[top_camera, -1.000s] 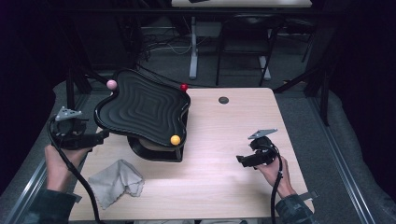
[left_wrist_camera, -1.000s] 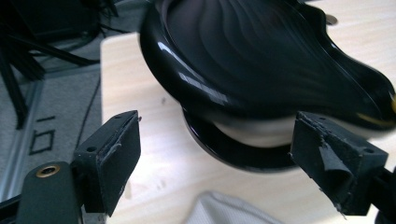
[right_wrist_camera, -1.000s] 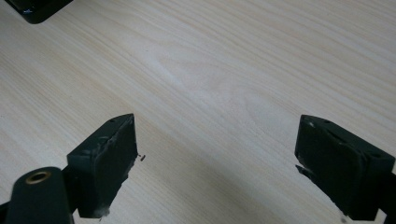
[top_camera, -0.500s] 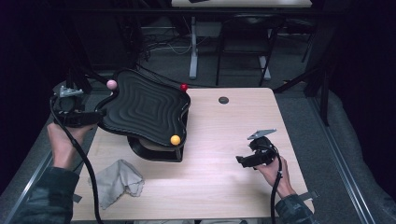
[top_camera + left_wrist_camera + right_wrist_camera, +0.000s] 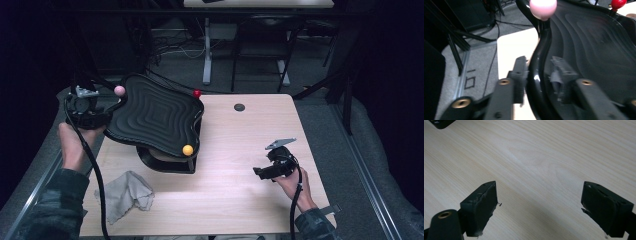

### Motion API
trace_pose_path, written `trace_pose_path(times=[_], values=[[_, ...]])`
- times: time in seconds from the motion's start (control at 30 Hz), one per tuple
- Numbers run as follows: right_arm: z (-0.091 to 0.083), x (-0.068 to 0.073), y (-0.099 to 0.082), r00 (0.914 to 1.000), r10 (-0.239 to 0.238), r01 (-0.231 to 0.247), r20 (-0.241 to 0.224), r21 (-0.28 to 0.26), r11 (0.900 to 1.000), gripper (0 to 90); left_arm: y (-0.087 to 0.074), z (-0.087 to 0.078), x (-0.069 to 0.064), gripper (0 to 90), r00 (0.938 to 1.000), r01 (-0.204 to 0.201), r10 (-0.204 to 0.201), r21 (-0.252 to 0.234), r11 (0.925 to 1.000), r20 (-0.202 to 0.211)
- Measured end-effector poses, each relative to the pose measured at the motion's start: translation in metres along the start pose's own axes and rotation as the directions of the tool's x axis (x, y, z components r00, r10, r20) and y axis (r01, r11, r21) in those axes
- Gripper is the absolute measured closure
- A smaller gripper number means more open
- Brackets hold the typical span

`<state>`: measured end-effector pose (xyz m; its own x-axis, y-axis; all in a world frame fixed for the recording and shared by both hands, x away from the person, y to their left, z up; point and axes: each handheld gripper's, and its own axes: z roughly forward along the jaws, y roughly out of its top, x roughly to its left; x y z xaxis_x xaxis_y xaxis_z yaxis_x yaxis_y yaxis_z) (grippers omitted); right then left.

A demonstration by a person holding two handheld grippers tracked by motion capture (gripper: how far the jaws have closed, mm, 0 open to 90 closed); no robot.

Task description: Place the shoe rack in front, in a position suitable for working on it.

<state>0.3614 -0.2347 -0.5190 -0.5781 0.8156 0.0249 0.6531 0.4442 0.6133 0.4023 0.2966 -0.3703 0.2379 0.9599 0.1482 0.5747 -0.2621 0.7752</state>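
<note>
A black wavy tray (image 5: 155,117) sits tilted on a dark stand (image 5: 165,162) at the table's left. It carries a pink ball (image 5: 119,90), a red ball (image 5: 197,93) and a yellow ball (image 5: 187,149) at its edges. My left gripper (image 5: 102,117) has just been closing and its pads now press the tray's left rim (image 5: 540,75) from both sides, just below the pink ball (image 5: 543,7). My right gripper (image 5: 260,172) rests low over the bare wood at the right, its jaws (image 5: 539,205) wide apart with nothing between them.
A crumpled grey cloth (image 5: 125,194) lies near the table's front left corner. A small dark disc (image 5: 239,107) sits at the back of the light wooden tabletop (image 5: 536,157). Beyond the table stand dark desk legs and cables on a grey floor.
My left hand has moved away from me along the tray's left side to its rim near the pink ball, and the jaws have closed on that rim. The right hand has stayed put.
</note>
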Motion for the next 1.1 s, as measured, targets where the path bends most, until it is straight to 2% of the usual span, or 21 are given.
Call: trace_pose_path(times=[0.2, 0.43, 0.6, 0.73, 0.8, 0.83, 0.87, 0.9, 0.97, 1.1], values=[[0.000, 0.001, 0.001, 1.0000, -0.005, 0.005, 0.005, 0.002, 1.0000, 12.7, 0.004, 0.009, 0.001, 71.1, 0.9991, -0.036, 0.037, -0.016, 0.9992, 0.021], [0.000, 0.001, 0.001, 1.0000, 0.000, 0.000, 0.004, 0.003, 1.0000, 12.7, 0.007, 0.017, 0.001, 73.2, 0.9966, -0.039, 0.042, -0.030, 0.9988, 0.072], [0.000, 0.001, 0.001, 1.0000, -0.003, 0.003, 0.002, 0.005, 1.0000, 12.7, 0.009, 0.021, -0.001, 73.2, 0.9955, -0.047, 0.050, -0.036, 0.9982, 0.081], [0.001, 0.001, 0.001, 1.0000, -0.002, 0.002, -0.001, 0.006, 1.0000, 12.6, 0.016, 0.021, 0.000, 72.4, 0.9933, -0.074, 0.073, 0.000, 0.9973, 0.089], [0.000, 0.001, 0.001, 1.0000, 0.000, 0.000, 0.001, 0.007, 1.0000, 12.6, 0.021, 0.023, -0.001, 59.0, 0.9938, -0.086, 0.085, 0.020, 0.9960, 0.071], [0.000, 0.001, 0.001, 1.0000, 0.002, -0.002, 0.004, 0.007, 1.0000, 12.7, 0.023, 0.024, -0.001, 56.2, 0.9939, -0.086, 0.085, 0.014, 0.9962, 0.071], [0.001, 0.000, 0.001, 1.0000, 0.003, -0.003, 0.001, 0.006, 1.0000, 12.6, 0.027, 0.025, -0.001, 53.2, 0.9953, -0.075, 0.074, 0.004, 0.9972, 0.062], [0.001, 0.000, 0.001, 1.0000, 0.006, -0.006, 0.005, 0.004, 1.0000, 12.7, 0.029, 0.026, -0.001, 46.2, 0.9963, -0.066, 0.066, 0.001, 0.9978, 0.055], [0.001, 0.000, 0.001, 1.0000, 0.002, -0.002, 0.002, 0.007, 1.0000, 12.7, 0.037, 0.030, -0.001, 46.1, 0.9978, -0.055, 0.055, -0.008, 0.9985, 0.037], [0.001, 0.000, 0.001, 1.0000, 0.001, -0.001, -0.002, 0.005, 1.0000, 12.7, 0.054, 0.038, -0.003, 45.8, 0.9983, -0.041, 0.041, -0.006, 0.9991, 0.042]])
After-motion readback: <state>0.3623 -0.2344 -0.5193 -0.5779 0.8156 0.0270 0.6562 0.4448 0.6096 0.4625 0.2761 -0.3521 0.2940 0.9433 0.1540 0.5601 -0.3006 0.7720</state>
